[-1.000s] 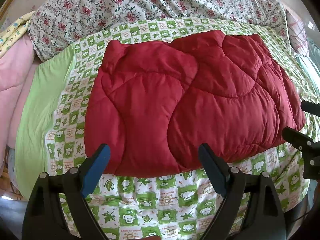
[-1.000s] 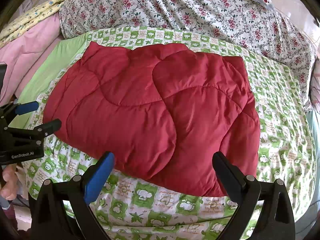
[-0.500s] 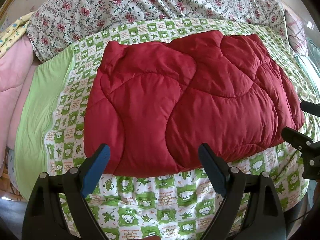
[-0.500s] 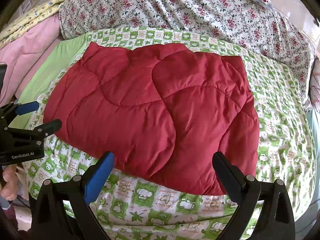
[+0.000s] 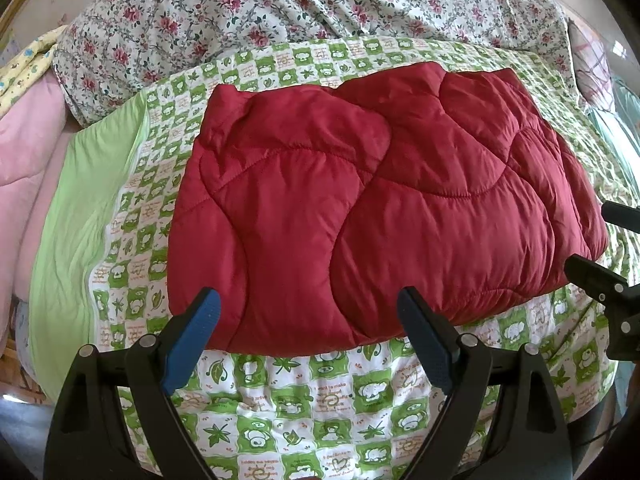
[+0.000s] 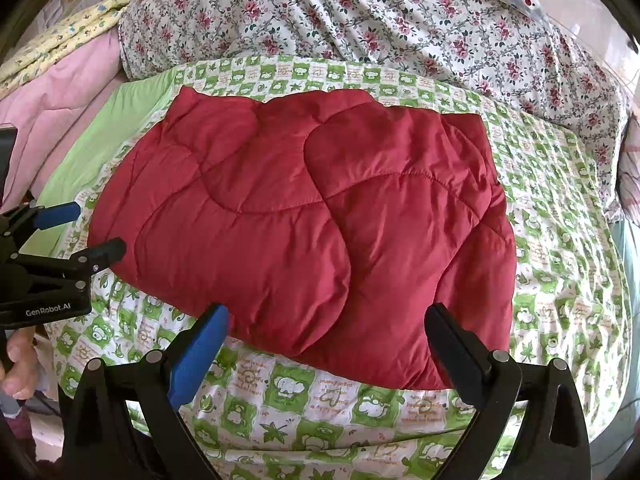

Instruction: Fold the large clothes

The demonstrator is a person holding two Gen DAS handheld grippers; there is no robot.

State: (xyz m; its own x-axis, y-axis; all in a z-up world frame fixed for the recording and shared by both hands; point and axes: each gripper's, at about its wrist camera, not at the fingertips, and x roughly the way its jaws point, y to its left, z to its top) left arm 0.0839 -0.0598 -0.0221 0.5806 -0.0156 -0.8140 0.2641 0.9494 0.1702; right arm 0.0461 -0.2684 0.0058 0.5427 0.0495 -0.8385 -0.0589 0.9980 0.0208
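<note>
Red quilted garment (image 5: 384, 204): puffy, faint-sheen cloth. Green printed sheet (image 5: 312, 396): matt cotton-like cloth.

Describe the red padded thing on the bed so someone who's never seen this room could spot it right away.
Start at the green-and-white checked sheet covering the bed. In its middle lies the quilted red garment, folded into a puffy rectangle. It is the only plain, deep red item; the neighbouring floral quilt and pink bedding are pale.

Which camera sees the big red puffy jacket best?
The right wrist view: the red jacket lies whole, all edges clear. The left wrist view shows it too, but the right gripper crowds its right corner.
</note>
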